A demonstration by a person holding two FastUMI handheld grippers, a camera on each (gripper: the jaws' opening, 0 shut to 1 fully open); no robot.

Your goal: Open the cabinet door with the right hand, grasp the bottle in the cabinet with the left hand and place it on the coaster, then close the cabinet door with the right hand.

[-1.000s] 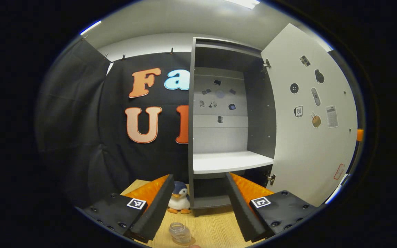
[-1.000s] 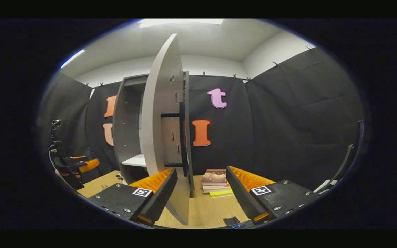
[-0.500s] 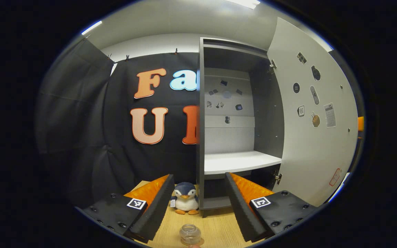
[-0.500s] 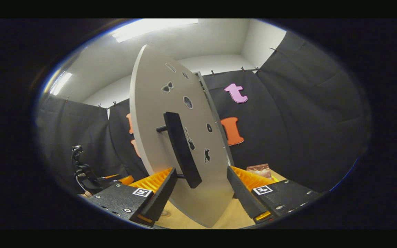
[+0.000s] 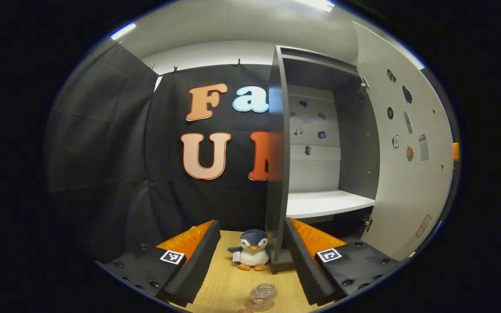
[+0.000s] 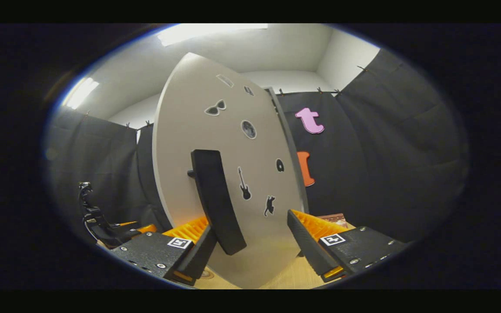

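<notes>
Since a second ago the cabinet door [image 6: 233, 182] has turned from edge-on to broad face in the right gripper view; in the left gripper view the cabinet [image 5: 320, 143] slid right. Bottle [image 5: 262, 297], clear and small, stands on the wooden table [image 5: 228, 282] below and between the left gripper [image 5: 250, 261] jaws, untouched; whether a coaster sits under it I cannot tell. Left jaws apart, empty. Toy penguin [image 5: 252, 256] between them, farther off. Right gripper [image 6: 250, 248] jaws apart, holding nothing; the door's black bar handle [image 6: 215, 200] hangs just above its left finger. Step looks like door closing. Next: push the door toward the cabinet, keep fingers off the handle bar.
</notes>
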